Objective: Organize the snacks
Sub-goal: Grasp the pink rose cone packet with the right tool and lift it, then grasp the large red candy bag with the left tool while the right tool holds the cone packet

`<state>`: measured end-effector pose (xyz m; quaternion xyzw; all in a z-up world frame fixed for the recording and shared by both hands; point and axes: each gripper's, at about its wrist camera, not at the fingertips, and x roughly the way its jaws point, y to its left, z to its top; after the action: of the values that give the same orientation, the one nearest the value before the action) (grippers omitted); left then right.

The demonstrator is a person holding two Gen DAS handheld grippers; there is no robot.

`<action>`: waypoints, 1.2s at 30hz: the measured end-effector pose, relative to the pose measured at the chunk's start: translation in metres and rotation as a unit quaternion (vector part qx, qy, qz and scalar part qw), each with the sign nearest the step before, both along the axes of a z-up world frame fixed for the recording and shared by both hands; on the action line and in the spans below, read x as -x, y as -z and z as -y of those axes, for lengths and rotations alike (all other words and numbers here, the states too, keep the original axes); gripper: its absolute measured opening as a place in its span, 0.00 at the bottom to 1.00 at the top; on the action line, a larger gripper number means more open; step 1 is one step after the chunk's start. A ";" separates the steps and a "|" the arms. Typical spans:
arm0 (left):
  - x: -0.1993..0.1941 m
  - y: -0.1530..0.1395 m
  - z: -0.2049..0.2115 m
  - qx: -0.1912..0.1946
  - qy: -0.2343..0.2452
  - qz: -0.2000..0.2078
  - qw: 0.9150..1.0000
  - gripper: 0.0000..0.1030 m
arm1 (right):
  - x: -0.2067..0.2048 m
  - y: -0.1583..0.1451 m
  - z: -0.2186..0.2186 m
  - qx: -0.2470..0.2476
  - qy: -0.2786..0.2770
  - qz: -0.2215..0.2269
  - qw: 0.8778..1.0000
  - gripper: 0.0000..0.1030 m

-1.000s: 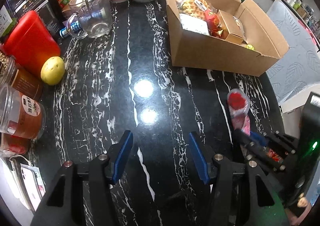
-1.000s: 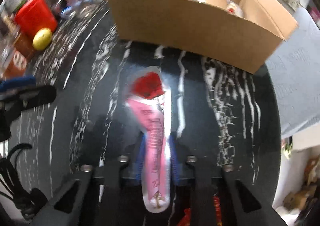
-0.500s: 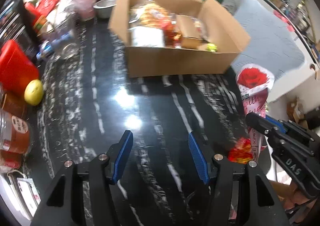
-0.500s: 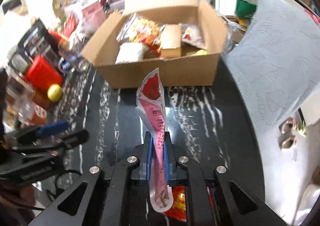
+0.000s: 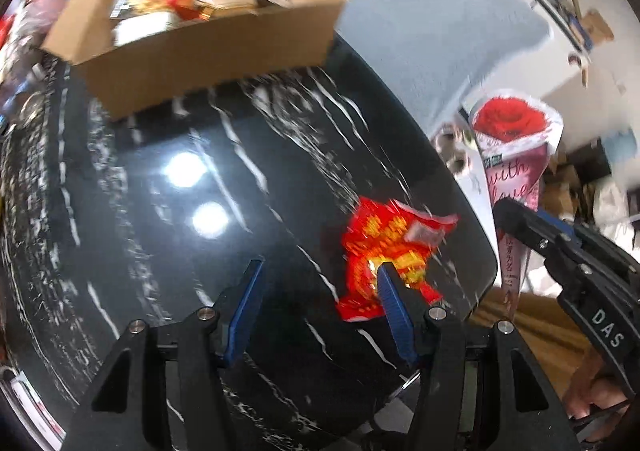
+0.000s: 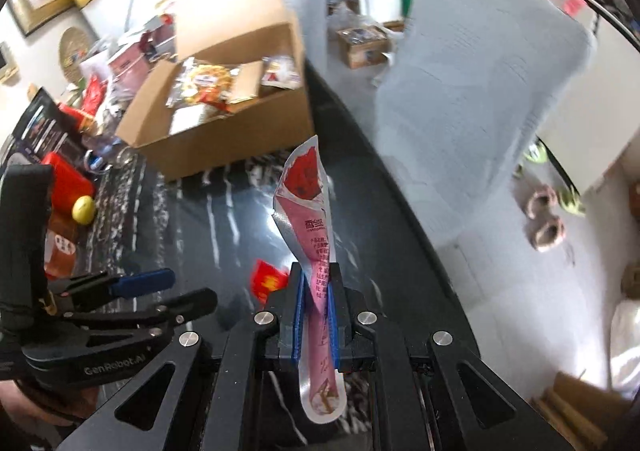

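Pink pouch (image 6: 316, 235) being carried by the right tongs (image 6: 314, 315); red packet (image 5: 384, 247) lying on the counter (image 5: 168, 251).
Right tongs are gripping the upright pouch near its lower end. Left tongs (image 5: 320, 307), half open and empty, are hovering beside the packet, its long axis running diagonally; box (image 5: 192, 51) is standing well beyond.

"with love" on pink packet (image 5: 516, 175), "DAS" on right claw (image 5: 520, 227)

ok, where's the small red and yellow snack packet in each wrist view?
Left wrist: red and yellow packet lies lower right of centre on the black table, at the left gripper's right finger.
Right wrist: low, left of centre, mostly hidden behind the right gripper.
Shared landmark: cardboard box.
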<state>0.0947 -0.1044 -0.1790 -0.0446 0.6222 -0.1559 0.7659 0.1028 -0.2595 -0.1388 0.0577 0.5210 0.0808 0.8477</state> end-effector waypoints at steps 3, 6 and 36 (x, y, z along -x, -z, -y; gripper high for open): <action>0.001 0.008 0.019 -0.009 0.024 -0.015 1.000 0.55 | 0.007 0.004 0.011 -0.003 0.019 -0.005 1.000 0.10; 0.002 0.012 0.036 -0.012 0.040 -0.014 0.999 0.82 | 0.013 0.007 0.022 -0.004 0.035 -0.007 0.999 0.10; 0.004 0.059 0.099 -0.062 0.062 -0.001 0.996 0.67 | 0.034 0.031 0.059 -0.014 0.080 -0.037 0.996 0.10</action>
<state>0.0907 -0.2036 -0.2383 0.0415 0.6331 -0.1640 0.7554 0.0687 -0.3181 -0.1703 0.1134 0.5443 0.0180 0.8310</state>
